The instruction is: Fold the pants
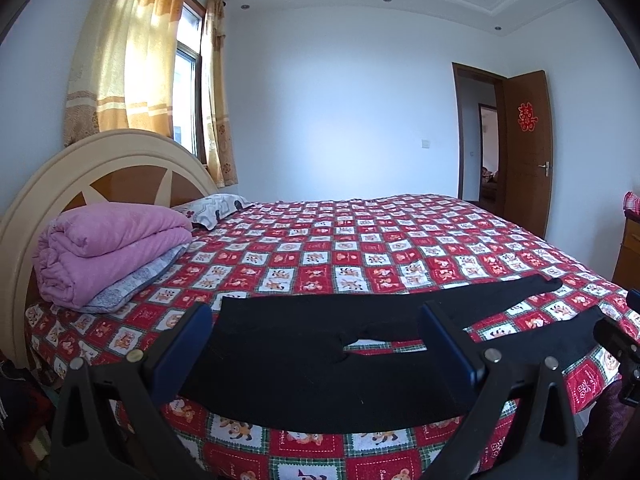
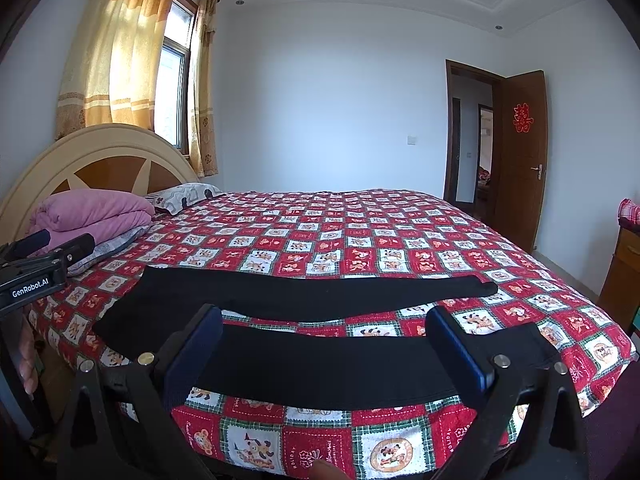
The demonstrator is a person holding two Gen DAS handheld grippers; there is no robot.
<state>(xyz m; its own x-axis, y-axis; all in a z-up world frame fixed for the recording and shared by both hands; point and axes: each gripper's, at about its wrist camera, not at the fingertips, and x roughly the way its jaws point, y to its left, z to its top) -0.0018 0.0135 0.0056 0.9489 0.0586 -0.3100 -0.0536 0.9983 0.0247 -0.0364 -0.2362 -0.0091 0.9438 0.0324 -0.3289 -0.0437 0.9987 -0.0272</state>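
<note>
Pants (image 1: 304, 360) lie flat on bedspread (image 1: 360, 248); left claw (image 1: 316, 344) and right claw (image 2: 324, 348) gape wide.

— What lies on the bed (image 2: 360, 216)?

— Black pants (image 2: 320, 360) spread flat along its near edge, waist toward the headboard (image 2: 100, 152) end, the two legs parted and running toward the foot end.

— And the right gripper (image 2: 324, 344)?

— Its blue-padded jaws stand wide apart above the nearer leg, holding nothing.

— Anything else?

— The left gripper (image 2: 60, 254) shows at the left edge, near a folded pink quilt (image 2: 96, 216) by the headboard; its jaw state cannot be judged.
</note>
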